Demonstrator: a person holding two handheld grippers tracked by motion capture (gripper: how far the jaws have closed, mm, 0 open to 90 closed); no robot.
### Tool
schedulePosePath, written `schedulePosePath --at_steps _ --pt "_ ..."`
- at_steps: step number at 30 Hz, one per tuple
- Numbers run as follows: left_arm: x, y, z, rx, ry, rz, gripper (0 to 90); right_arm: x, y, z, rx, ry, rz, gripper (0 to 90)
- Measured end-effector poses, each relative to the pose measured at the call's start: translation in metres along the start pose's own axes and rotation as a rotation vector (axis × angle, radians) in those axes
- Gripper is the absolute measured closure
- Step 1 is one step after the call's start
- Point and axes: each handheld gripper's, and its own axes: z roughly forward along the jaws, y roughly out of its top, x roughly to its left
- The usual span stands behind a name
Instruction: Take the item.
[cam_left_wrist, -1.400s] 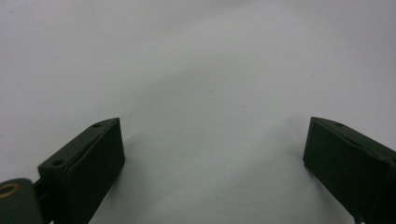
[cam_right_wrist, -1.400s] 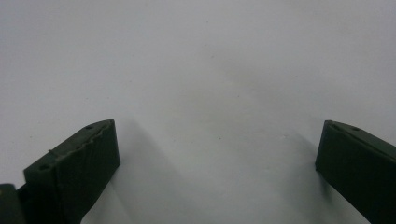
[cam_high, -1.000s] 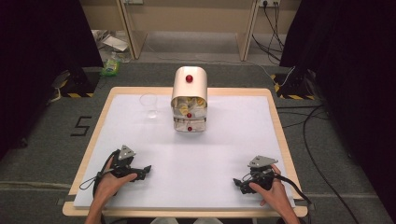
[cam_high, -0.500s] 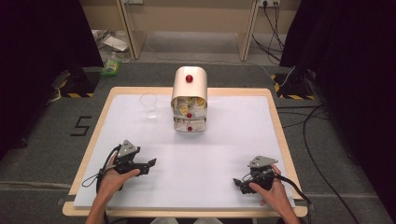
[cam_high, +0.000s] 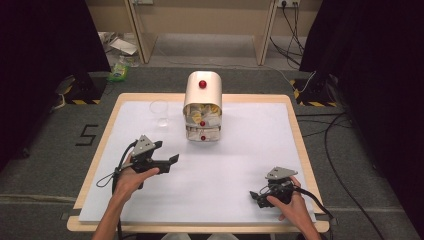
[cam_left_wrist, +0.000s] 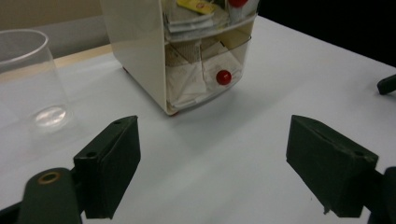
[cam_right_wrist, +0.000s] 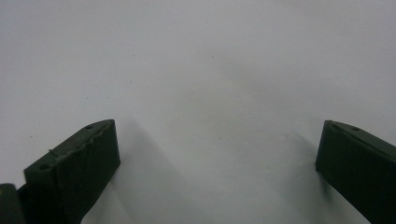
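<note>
Cream drawer box (cam_high: 202, 107) near table's (cam_high: 250, 150) far edge; clear cup (cam_high: 160, 111) just beside it.

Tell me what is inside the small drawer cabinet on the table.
The drawer cabinet holds folded white paper packets behind its clear lower drawer, plus a yellow packet on the level above. Contents deeper inside are hidden by the cream walls.

Recording lab: black curtains (cam_high: 45, 45), taped floor markers (cam_high: 87, 134), trailing cables (cam_high: 345, 150)

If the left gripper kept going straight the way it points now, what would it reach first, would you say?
Probably the small drawer cabinet: the open left gripper points at its lower drawer, over bare table. The clear cup stands off to one side.
</note>
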Motion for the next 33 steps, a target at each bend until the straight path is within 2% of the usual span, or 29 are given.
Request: schedulePosePath --at_steps 3,4,10,14,18,21,26,33 --pt "-0.004 0.007 0.004 -0.004 -0.01 0.021 17.7 0.0 0.0 0.0 0.0 0.0 -0.001 0.2" --pt "-0.006 0.013 0.005 -0.022 -0.018 0.025 17.8 0.0 0.0 0.0 0.0 0.0 0.001 0.2" --pt "-0.008 0.032 0.013 -0.036 -0.008 0.064 17.9 0.0 0.0 0.0 0.001 0.0 0.003 0.2" --pt "-0.013 0.049 0.02 -0.053 -0.039 0.087 17.8 0.0 0.0 0.0 -0.001 0.0 -0.001 0.3" --pt "-0.014 0.057 0.03 -0.058 -0.045 0.102 17.9 0.0 0.0 0.0 0.001 0.0 0.002 0.3" --pt "-0.014 0.061 0.033 -0.064 -0.057 0.097 18.2 0.0 0.0 0.0 0.0 0.0 0.003 0.3" --pt "-0.021 0.078 0.041 -0.069 -0.08 0.147 18.2 0.0 0.0 0.0 0.0 0.0 0.003 0.3" --pt "-0.025 0.087 0.053 -0.062 -0.091 0.151 18.3 0.0 0.0 0.0 -0.002 0.0 0.001 0.3"
